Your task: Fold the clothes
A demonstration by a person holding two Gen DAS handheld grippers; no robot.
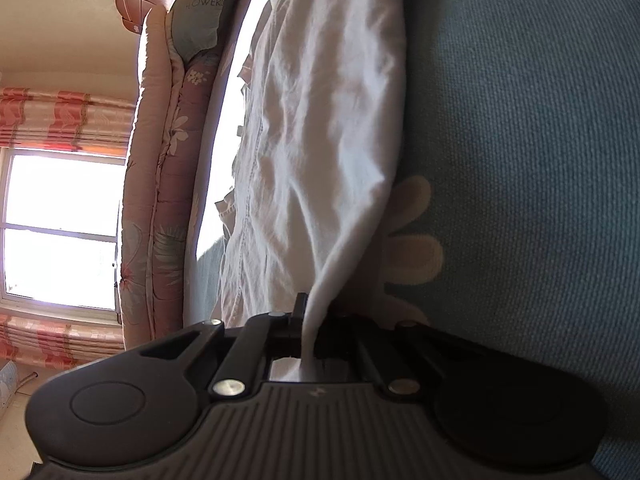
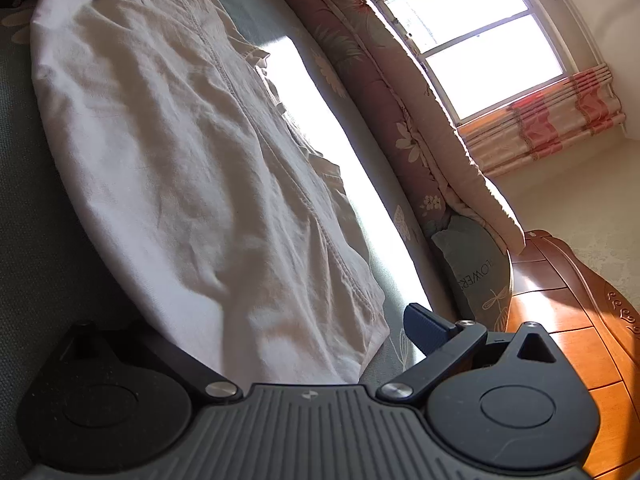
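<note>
The left gripper (image 1: 306, 312) is closed on a corner of the white garment (image 1: 320, 120), with the cloth pinched into a thin ridge between its jaws. The right gripper (image 2: 320, 344) stands with its jaws apart at the garment's other near corner; the hem lies between them, but I cannot see any pad pressing on it. The garment lies spread on the teal bed cover (image 1: 520, 160), and a stitched seam (image 2: 224, 76) runs along it. It looks light, thin and very soft, so it will likely sag and wrinkle when lifted; the two near corners seem the best places to hold. Beyond the garment there is a bare strip of cover, then a folded floral quilt (image 2: 384, 92) and a pillow (image 2: 476, 276), so room for folding forward appears limited.
</note>
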